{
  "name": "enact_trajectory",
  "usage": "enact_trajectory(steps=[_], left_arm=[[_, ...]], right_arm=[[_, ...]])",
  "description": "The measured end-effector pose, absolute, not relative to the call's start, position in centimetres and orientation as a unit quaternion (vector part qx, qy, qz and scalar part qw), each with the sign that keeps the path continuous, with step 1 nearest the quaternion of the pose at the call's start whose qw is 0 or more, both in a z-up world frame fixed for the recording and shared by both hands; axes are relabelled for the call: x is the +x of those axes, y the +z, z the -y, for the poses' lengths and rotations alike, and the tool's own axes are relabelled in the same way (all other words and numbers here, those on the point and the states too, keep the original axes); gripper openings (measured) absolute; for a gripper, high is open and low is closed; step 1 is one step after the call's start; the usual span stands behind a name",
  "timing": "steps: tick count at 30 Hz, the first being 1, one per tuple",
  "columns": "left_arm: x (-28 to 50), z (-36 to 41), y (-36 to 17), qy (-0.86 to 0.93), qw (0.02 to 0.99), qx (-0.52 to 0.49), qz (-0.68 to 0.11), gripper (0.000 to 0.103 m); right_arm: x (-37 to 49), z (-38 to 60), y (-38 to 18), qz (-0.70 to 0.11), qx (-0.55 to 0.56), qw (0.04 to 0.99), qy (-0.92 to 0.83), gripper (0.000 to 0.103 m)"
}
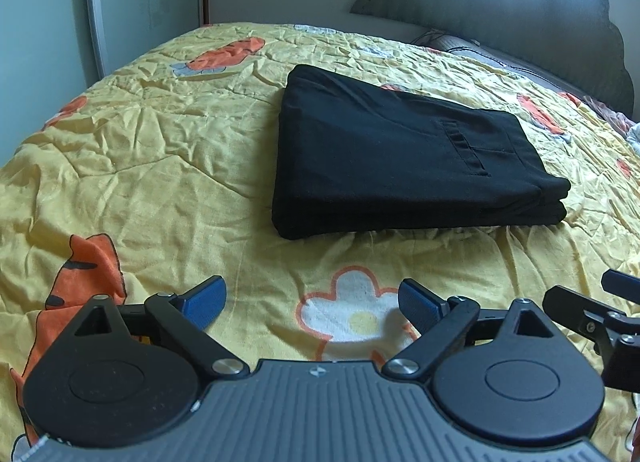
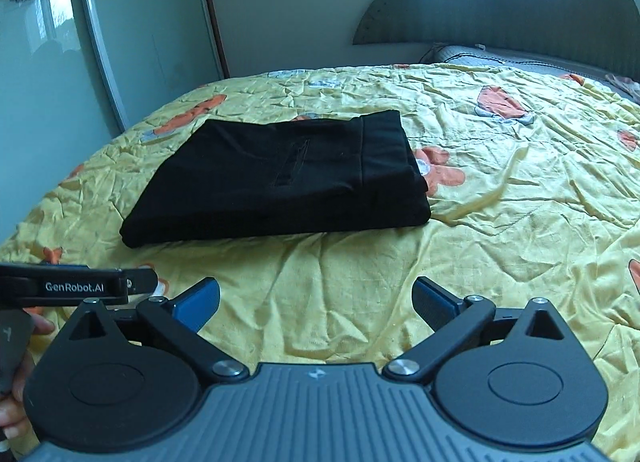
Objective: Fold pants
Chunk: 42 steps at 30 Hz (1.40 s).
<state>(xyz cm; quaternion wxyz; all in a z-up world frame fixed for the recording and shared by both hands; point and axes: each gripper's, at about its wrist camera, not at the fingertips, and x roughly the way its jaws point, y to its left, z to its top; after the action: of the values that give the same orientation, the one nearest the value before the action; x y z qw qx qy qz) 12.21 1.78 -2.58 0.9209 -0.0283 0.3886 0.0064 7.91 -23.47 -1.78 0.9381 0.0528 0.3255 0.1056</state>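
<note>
The black pants [image 1: 384, 154] lie folded into a flat rectangular stack on the yellow bedspread [image 1: 140, 166]. They also show in the right wrist view [image 2: 280, 178], left of centre. My left gripper [image 1: 312, 298] is open and empty, held short of the stack's near edge. My right gripper [image 2: 316, 300] is open and empty too, also short of the stack. Part of the right gripper shows at the right edge of the left wrist view [image 1: 600, 314]. The left gripper's side shows at the left of the right wrist view [image 2: 76, 286].
The bedspread [image 2: 500, 202] is wrinkled, with orange and white prints. A dark padded headboard [image 1: 500, 10] and a pillow [image 2: 480, 56] are at the far right. A wardrobe with glass doors [image 2: 120, 34] stands beyond the bed on the left.
</note>
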Motion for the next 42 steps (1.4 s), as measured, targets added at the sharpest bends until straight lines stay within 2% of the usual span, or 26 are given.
enact_trajectory(steps=[9,42], left_arm=[[12.3,-0.8,-3.5,0.002,0.927,0.002,-0.374,0.102],[12.2,-0.5,-4.2,0.003,0.935,0.012,-0.354,0.103]], right_arm=[[8.9,22.8,-2.9,-0.327,0.031,0.939,0.098,0.103],[9.7,21.9,-5.0,-0.329,0.005,0.941,0.08,0.103]])
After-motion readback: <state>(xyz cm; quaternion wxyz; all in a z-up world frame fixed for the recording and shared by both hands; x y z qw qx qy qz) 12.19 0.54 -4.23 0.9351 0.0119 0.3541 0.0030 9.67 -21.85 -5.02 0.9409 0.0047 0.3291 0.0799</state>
